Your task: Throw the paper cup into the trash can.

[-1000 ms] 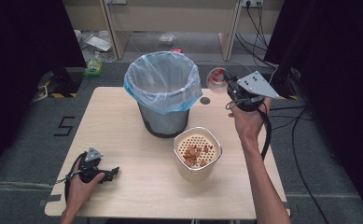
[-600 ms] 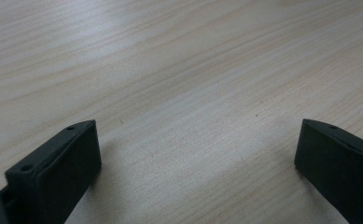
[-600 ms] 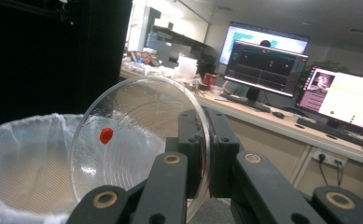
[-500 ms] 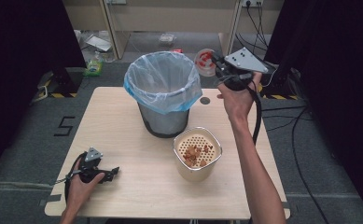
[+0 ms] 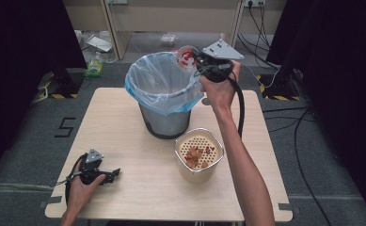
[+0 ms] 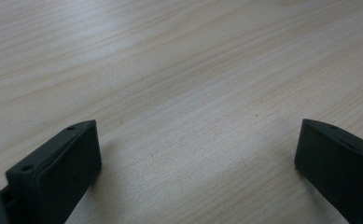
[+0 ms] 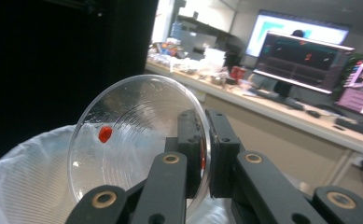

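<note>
Overhead, pale wooden table [image 5: 124, 122] on grey floor [image 5: 25, 141]; seemingly monitors [image 7: 305, 60] behind.

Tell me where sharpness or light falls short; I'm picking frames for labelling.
High view: dark at both sides, table evenly lit. Left gripper view: wood soft and blurred toward the top. Right gripper view: clear dish sharp, the room behind soft, the screens overbright.

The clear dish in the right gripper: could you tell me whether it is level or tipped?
Tipped: the clear dish, clamped in the right gripper, stands on edge above the lined bin.
</note>
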Tool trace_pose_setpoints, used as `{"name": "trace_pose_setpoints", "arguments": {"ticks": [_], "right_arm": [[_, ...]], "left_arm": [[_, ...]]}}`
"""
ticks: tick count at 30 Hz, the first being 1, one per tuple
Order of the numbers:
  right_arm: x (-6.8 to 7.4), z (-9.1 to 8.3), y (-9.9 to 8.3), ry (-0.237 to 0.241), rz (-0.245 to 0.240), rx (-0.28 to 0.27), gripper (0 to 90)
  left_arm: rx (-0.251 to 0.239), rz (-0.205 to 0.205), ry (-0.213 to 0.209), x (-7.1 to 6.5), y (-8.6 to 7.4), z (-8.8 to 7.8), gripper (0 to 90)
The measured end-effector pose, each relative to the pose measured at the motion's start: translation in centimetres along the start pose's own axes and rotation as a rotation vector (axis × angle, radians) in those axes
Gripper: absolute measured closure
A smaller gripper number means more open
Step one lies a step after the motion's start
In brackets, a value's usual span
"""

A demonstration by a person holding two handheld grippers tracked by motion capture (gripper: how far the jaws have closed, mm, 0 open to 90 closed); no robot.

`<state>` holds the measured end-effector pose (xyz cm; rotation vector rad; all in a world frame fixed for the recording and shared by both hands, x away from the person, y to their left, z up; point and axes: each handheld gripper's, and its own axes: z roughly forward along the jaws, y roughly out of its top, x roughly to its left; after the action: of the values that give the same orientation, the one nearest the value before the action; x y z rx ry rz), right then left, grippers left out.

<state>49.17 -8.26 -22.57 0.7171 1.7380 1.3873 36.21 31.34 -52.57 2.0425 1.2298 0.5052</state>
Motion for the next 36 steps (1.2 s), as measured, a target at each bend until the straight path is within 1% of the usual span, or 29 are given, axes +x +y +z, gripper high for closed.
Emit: {"name": "trace_pose_setpoints", "arguments": {"ticks": [1,2,4,6,9,10,11,13,14,15,16,17,18,22,24,27,28,29,30,36], "right_arm": [[0.3,0.4,0.0,0.008,-0.004,0.006,85.9],[1.0,1.3,0.0,0.025,-0.01,0.023,85.7],[1.5,2.2,0.0,0.04,-0.022,0.041,85.4],[2.1,3.0,-0.2,0.057,-0.019,0.063,84.8],[2.7,4.2,-0.4,0.068,-0.023,0.099,82.4],[2.9,4.6,-0.5,0.067,-0.022,0.102,81.9],[3.0,4.9,-0.6,0.069,-0.021,0.108,80.4],[3.3,5.4,-0.7,0.074,-0.008,0.129,70.8],[3.4,5.7,-0.8,0.066,-0.002,0.141,68.6],[3.5,5.8,-0.8,0.064,-0.008,0.149,67.7],[3.5,5.8,-0.9,0.064,-0.011,0.144,65.2],[3.5,5.8,-0.9,0.064,-0.011,0.144,65.2],[3.6,5.7,-0.8,0.059,-0.01,0.143,62.4],[3.3,5.2,-0.6,0.051,-0.025,0.146,59.6],[2.6,4.2,-0.5,0.043,-0.015,0.145,56.7],[1.7,3.0,-0.8,0.023,-0.002,0.166,53.0],[1.7,3.0,-0.8,0.023,-0.002,0.166,53.0],[1.0,2.1,-1.2,0.013,0.01,0.168,50.7],[0.6,1.6,-1.4,0.015,0.023,0.173,49.8],[-1.2,-1.2,-3.6,-0.015,0.021,0.217,47.0]], "left_arm": [[0.001,0.0,-0.001,0.0,0.0,0.0,0.0],[0.001,0.0,-0.001,0.0,0.0,0.0,0.0],[0.001,0.001,-0.001,0.0,0.0,0.0,0.0],[0.0,-0.001,-0.002,0.0,0.0,0.0,0.0],[-0.001,0.001,-0.001,0.0,0.0,0.0,0.0],[-0.001,0.001,-0.001,0.0,0.0,0.0,0.0],[-0.001,0.001,-0.002,0.0,0.0,0.0,0.0],[-0.001,0.002,-0.002,0.0,0.0,0.0,0.0],[-0.001,0.002,-0.002,0.0,0.0,0.0,0.0],[-0.001,0.002,-0.002,-0.1,0.0,0.0,0.0],[-0.001,0.003,-0.001,-0.1,0.0,0.0,0.0],[-0.001,0.003,-0.001,-0.1,0.0,0.0,0.0],[0.0,0.003,-0.002,-0.1,0.0,0.0,0.0],[0.0,0.005,-0.004,-0.1,-0.1,-0.1,0.0],[0.001,0.005,-0.005,-0.1,-0.1,-0.1,0.0],[0.0,0.004,-0.004,-0.1,-0.1,-0.1,0.0],[0.0,0.004,-0.004,-0.1,-0.1,-0.1,0.0],[0.0,0.004,-0.004,-0.1,-0.1,-0.1,0.0],[0.0,0.004,-0.004,-0.1,-0.1,-0.1,0.0],[0.0,0.004,-0.004,-0.1,-0.1,-0.1,0.0]]}}
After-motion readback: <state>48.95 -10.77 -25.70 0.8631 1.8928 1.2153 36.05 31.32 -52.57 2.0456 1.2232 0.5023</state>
